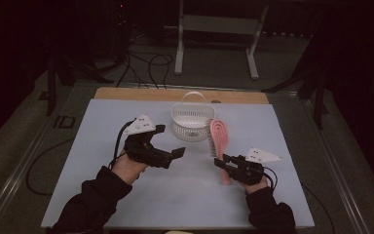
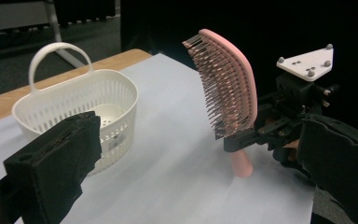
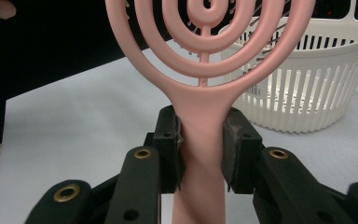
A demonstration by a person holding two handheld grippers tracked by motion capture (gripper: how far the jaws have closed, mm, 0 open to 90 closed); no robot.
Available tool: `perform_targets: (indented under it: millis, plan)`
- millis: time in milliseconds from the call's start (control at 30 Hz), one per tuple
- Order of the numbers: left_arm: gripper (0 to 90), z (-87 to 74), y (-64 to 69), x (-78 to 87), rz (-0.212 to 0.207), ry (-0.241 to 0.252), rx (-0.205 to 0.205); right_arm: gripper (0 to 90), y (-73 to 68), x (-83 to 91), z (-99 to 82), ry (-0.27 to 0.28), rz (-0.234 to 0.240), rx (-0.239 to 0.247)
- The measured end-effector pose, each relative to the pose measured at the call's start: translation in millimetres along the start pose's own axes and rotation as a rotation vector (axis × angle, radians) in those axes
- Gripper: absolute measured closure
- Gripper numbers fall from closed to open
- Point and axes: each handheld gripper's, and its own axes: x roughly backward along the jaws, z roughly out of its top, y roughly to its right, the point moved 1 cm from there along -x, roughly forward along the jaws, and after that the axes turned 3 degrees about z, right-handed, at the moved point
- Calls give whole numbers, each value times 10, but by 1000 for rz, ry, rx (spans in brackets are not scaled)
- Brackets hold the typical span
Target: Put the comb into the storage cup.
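Right tool [image 3: 200, 154] clamped on the handle of a pink plastic vented hairbrush [image 1: 219, 136], head raised toward the far edge of the tabletop [image 1: 102, 195], bristles facing left. White slotted plastic basket with loop handle [image 1: 192, 119] sits near the middle of the far edge, just beside the brush head. Left tool [image 1: 168, 144] hovers left of the basket, jaws apparently apart with nothing between them, though the dim view leaves that uncertain.

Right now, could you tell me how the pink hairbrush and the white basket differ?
The hairbrush is pink and held off the table by its handle in the right gripper; the basket is white and stands on the table untouched. The hairbrush has bristles; the basket has slotted walls and a loop handle. Both look like plastic.
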Motion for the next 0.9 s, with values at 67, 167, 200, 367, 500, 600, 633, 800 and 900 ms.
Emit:
perform_targets:
  millis: [67, 167, 200, 367, 500, 600, 633, 800, 900]
  plan:
    - [0, 9, 17, -37, -6, -4, 4, 705, 0, -2, 0, -1, 0, 2]
    - [0, 35, 49, -95, -14, -16, 12, 705, -2, -1, 0, 0, -1, 2]
    - [0, 44, 57, -109, -20, -18, 17, 705, -4, 0, 1, 4, 2, -4]
    - [0, 108, 124, -226, -35, -15, 16, 705, -2, -2, 3, 0, -7, 0]
    - [0, 140, 186, -312, -39, -7, 2, 705, -1, -6, 2, 0, -3, 1]
    - [0, 165, 234, -376, -37, -10, -9, 705, 4, -8, 0, 1, -3, 4]
    - [0, 178, 252, -403, -39, -14, -8, 706, 1, -5, 0, -2, -4, 2]
    - [0, 229, 300, -493, -46, -25, -1, 705, 5, -8, 0, 1, -4, 7]
    - [0, 259, 323, -553, -45, -27, 13, 705, 0, -7, 2, 0, -2, 1]
